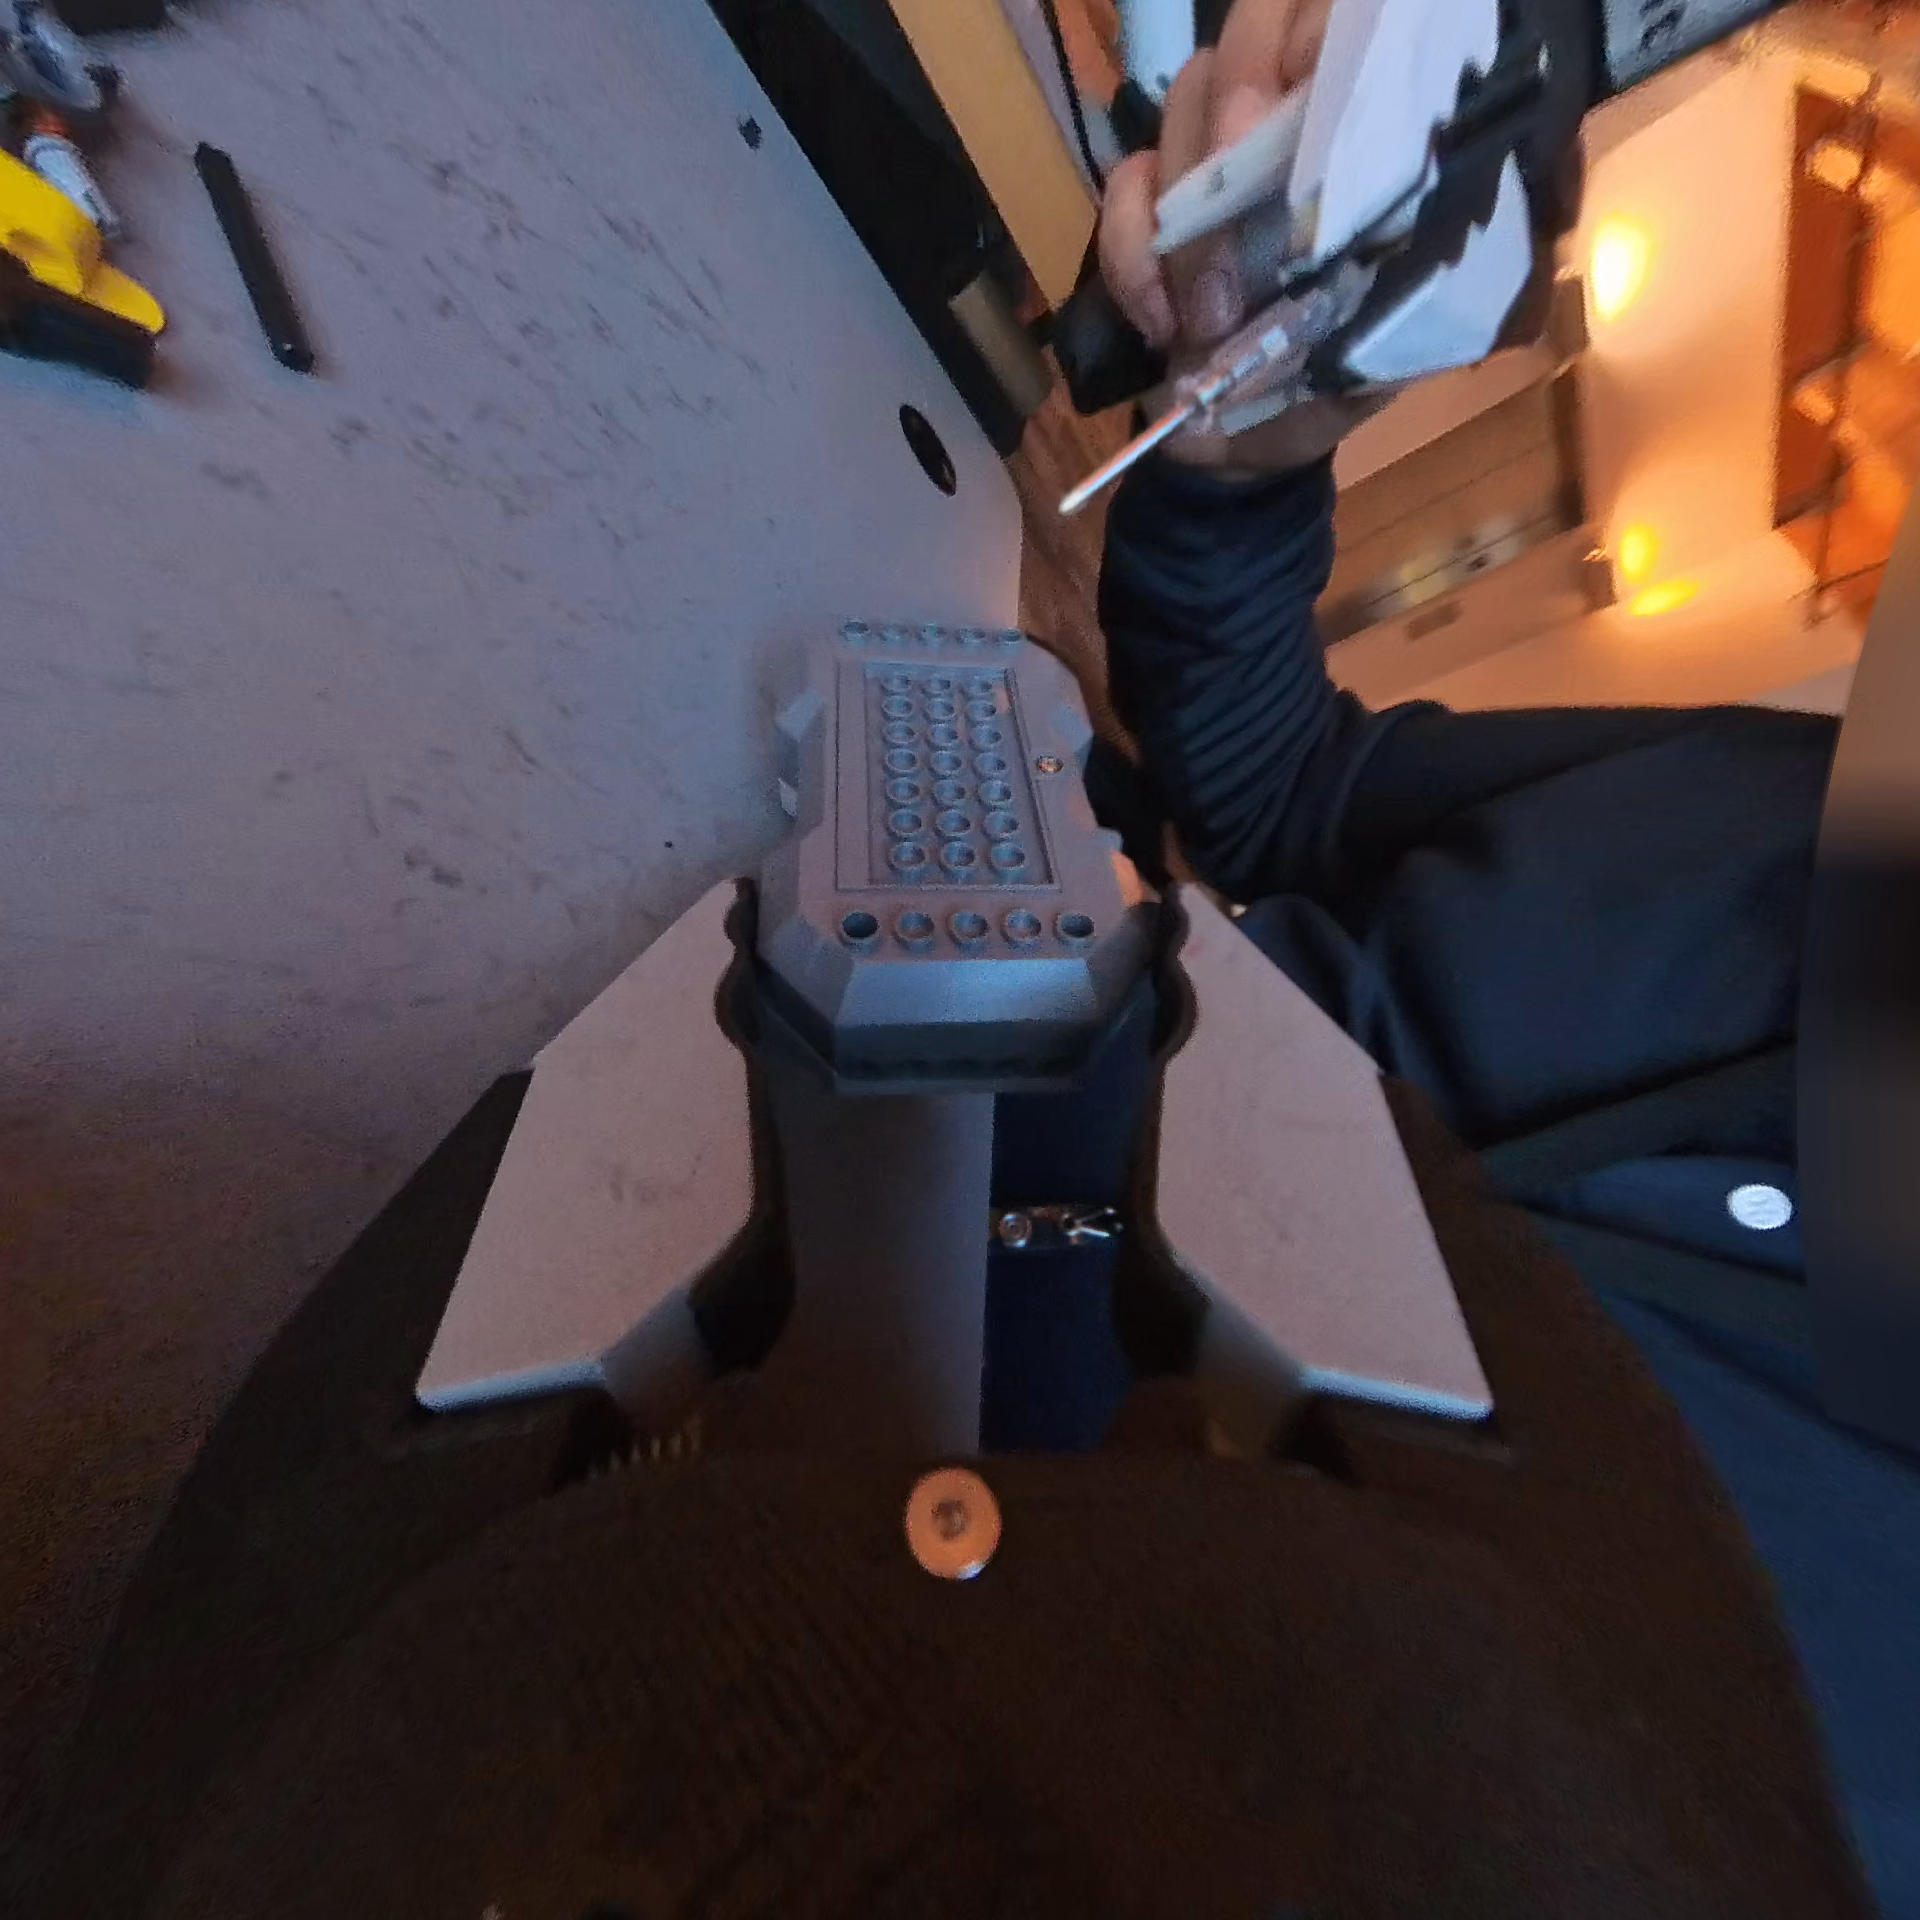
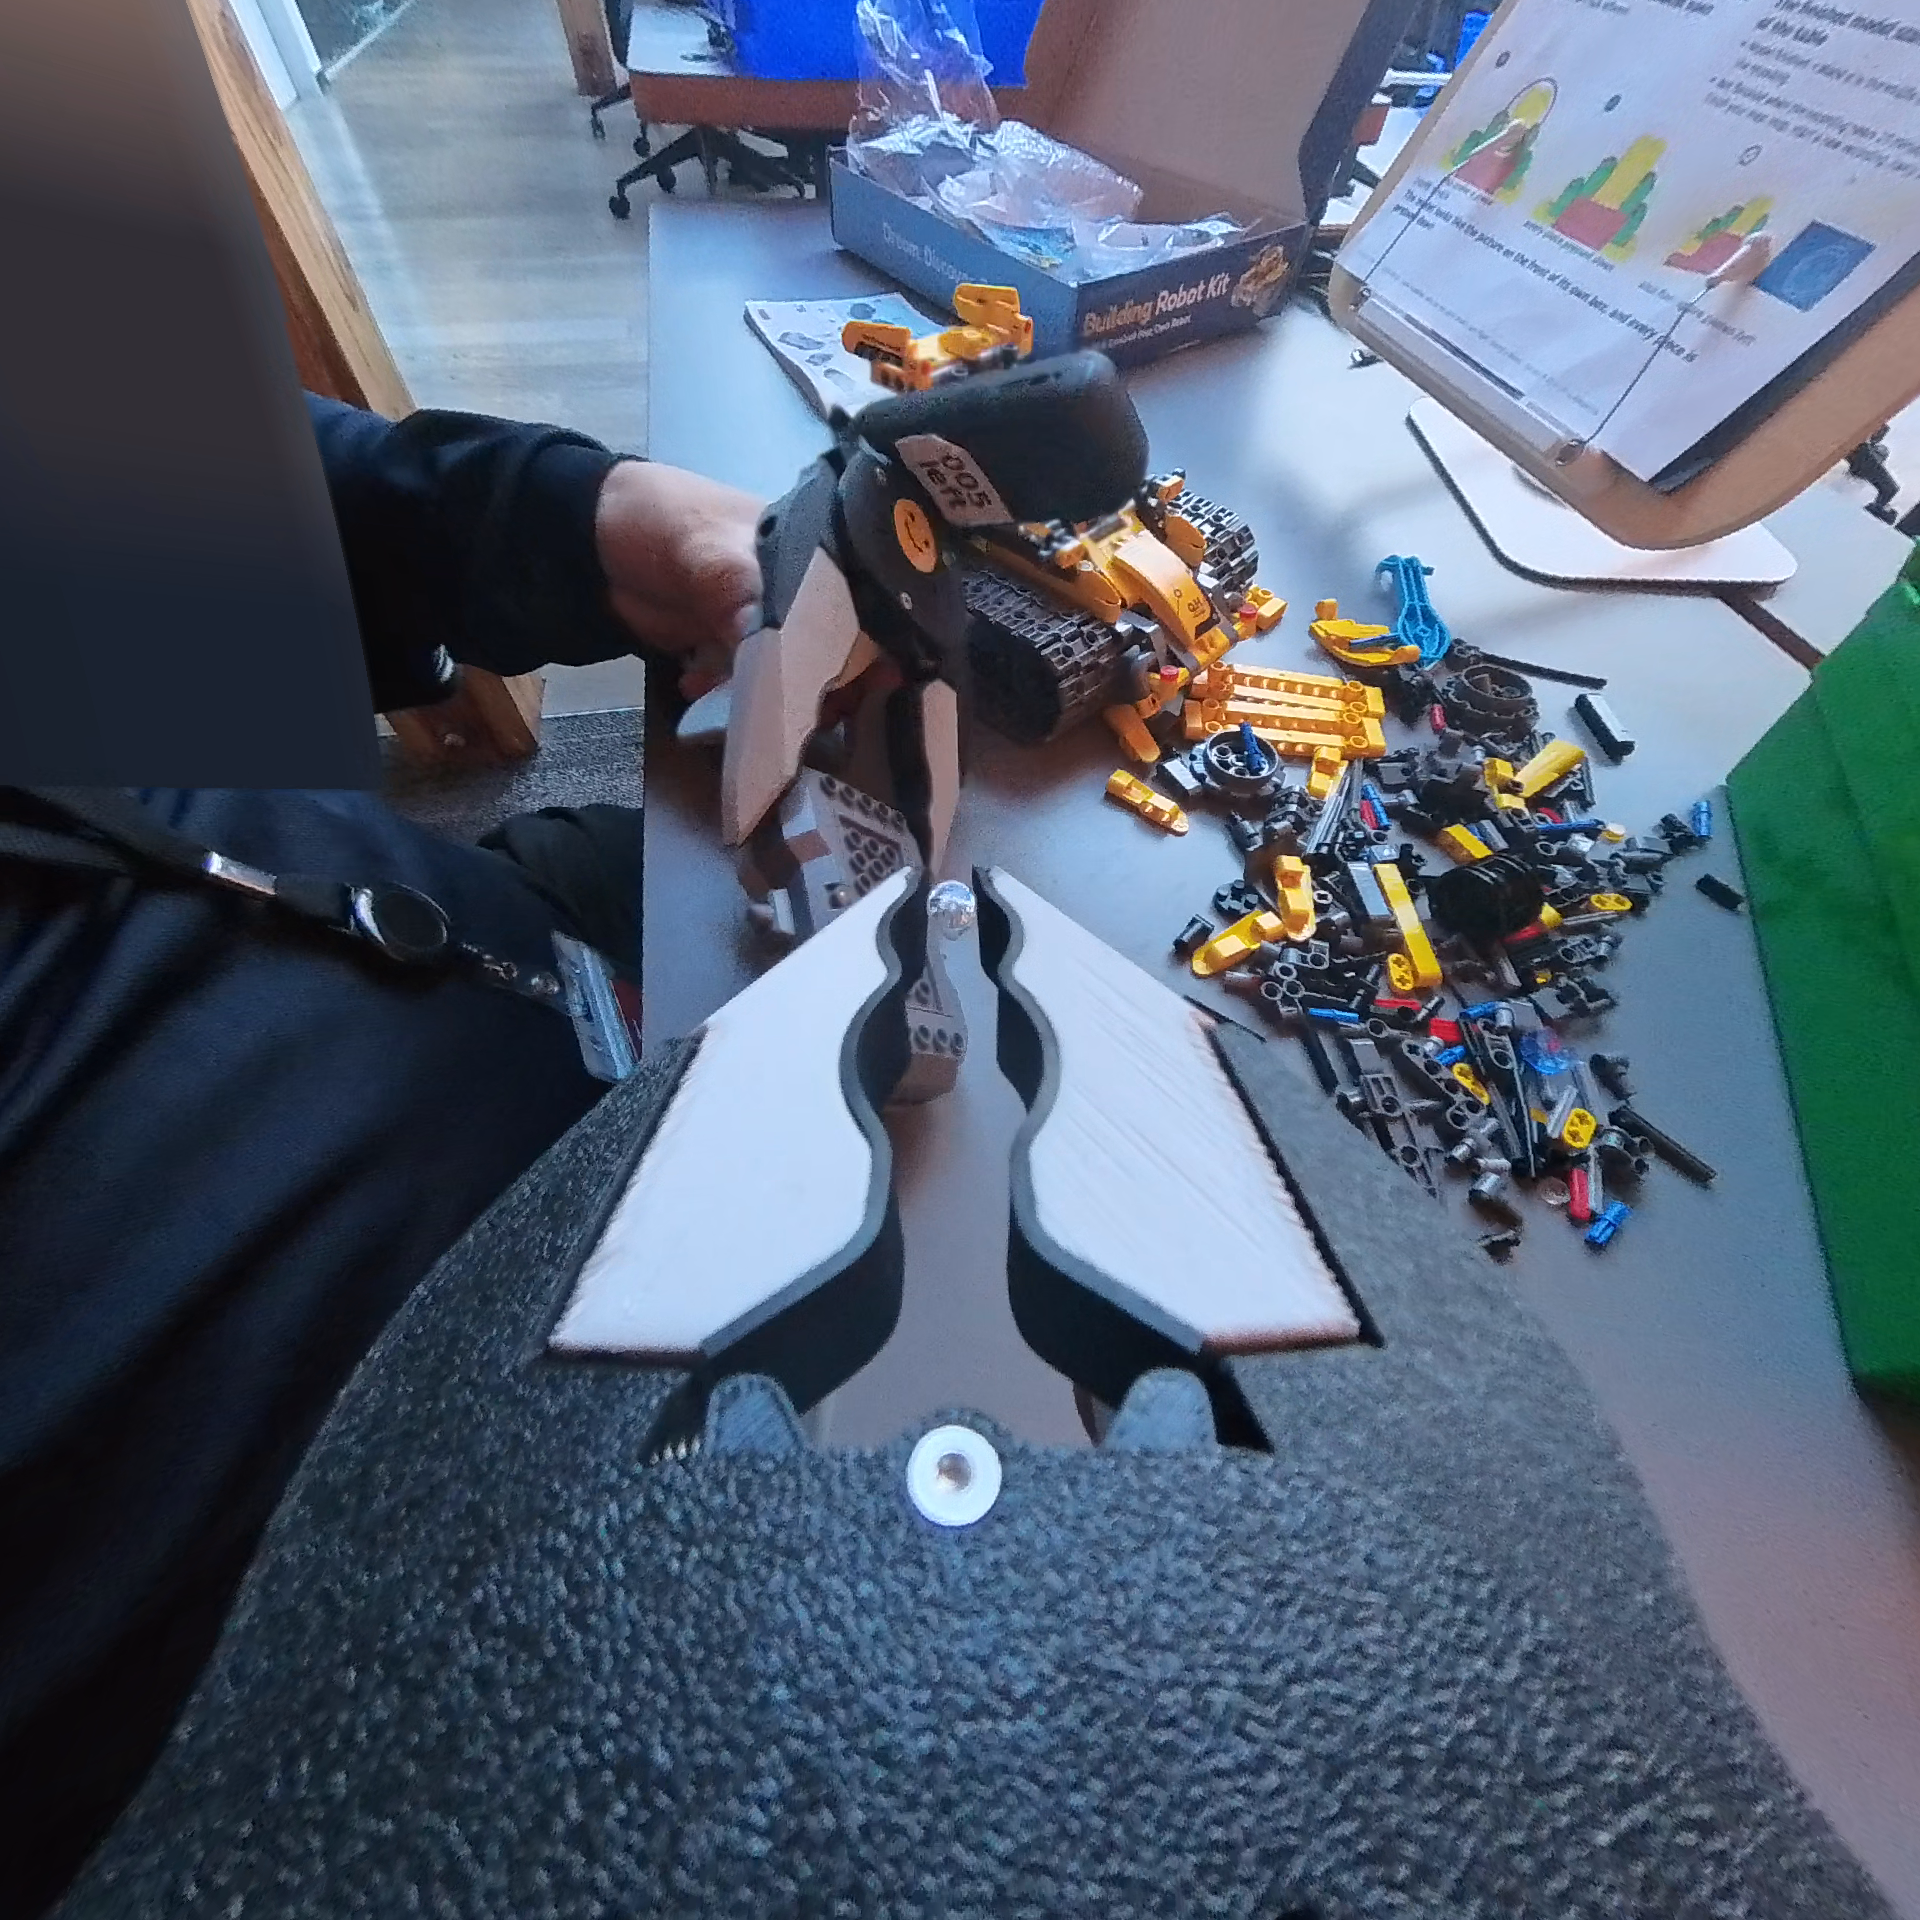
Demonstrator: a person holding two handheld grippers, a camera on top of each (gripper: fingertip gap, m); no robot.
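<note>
My left gripper (image 1: 956,914) is shut on a grey studded block (image 1: 940,790) and holds it above the table (image 1: 416,520), studs facing the camera. A small screw (image 1: 1047,763) sits in the block's right edge. My right gripper (image 2: 948,883) is shut on a small screwdriver (image 2: 951,904), seen end-on between its tips. In the left wrist view the right gripper (image 1: 1320,281) is up at the right with a hand behind it, and the screwdriver (image 1: 1153,426) points its metal tip down-left, apart from the block. The right wrist view shows the left gripper (image 2: 840,850) with the block (image 2: 868,831) just beyond the screwdriver.
A yellow tracked model (image 2: 1091,623) stands mid-table. A heap of loose black, yellow and blue pieces (image 2: 1455,935) spreads right of it. An open kit box (image 2: 1070,270), a booklet (image 2: 800,332) and an instruction stand (image 2: 1621,260) are at the back. A green object (image 2: 1839,935) stands at the right edge. The gap from one gripper's tips to the other's is roughly 11 cm.
</note>
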